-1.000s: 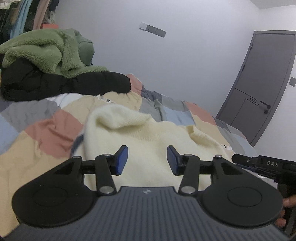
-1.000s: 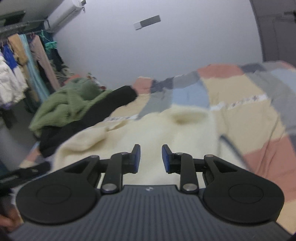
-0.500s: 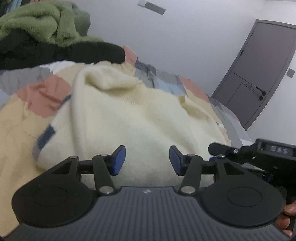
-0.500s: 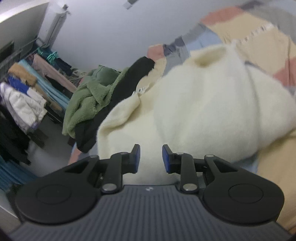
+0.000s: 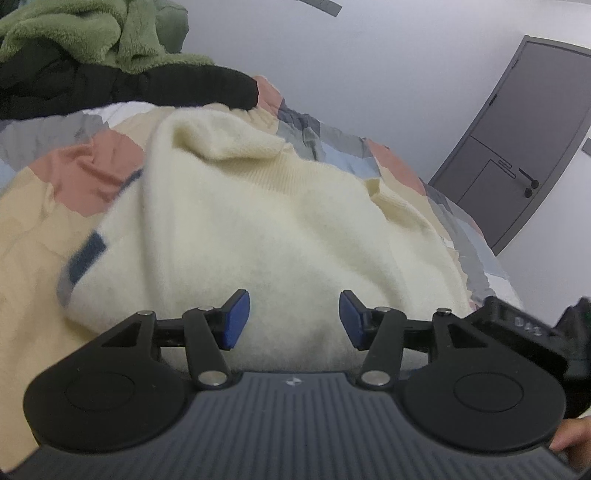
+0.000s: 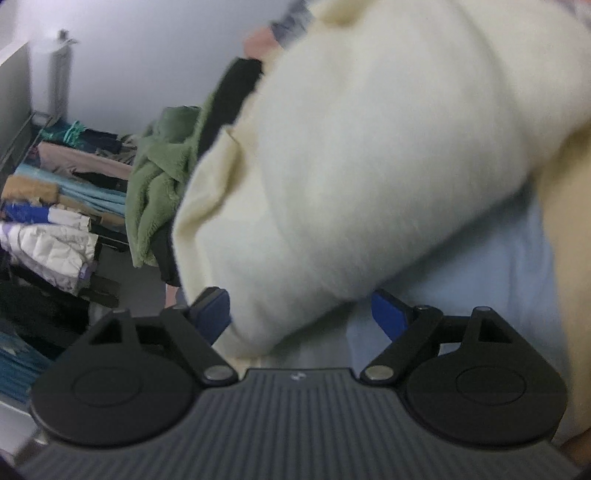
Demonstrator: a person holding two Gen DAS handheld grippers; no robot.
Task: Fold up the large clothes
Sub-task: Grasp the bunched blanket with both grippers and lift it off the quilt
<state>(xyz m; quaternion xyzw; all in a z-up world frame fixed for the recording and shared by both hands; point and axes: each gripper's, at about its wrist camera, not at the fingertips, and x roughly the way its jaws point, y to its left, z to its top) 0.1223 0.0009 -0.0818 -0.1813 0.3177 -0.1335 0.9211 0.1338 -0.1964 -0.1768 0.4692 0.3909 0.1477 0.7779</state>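
Left wrist view, left to right: green fleece (image 5: 92,33) heaped on a black garment (image 5: 122,86) at the far end of the bed. A patchwork quilt (image 5: 55,206) in peach, tan, grey and blue covers the bed. A cream sweater (image 5: 258,221) lies bunched on the quilt, mid-bed, its ribbed edge turned up at the far side. The left gripper (image 5: 293,319) hangs just over the sweater's near edge; its blue fingers (image 5: 236,319) stand apart and released, having just eased wider, with sweater under the gap and neither finger pressing it. A grey door (image 5: 517,140) stands at right. The other tool shows at the right edge with small blurred white lettering, unreadable.

Right wrist view, rolled: a rack of clothes (image 6: 55,206) at left, then the fleece (image 6: 159,177), then the sweater (image 6: 369,147) filling the centre. The right gripper (image 6: 299,314) has just opened wide; the sweater's end sits between its fingers (image 6: 210,314), ungripped. Pale blue quilt (image 6: 480,266) at right.
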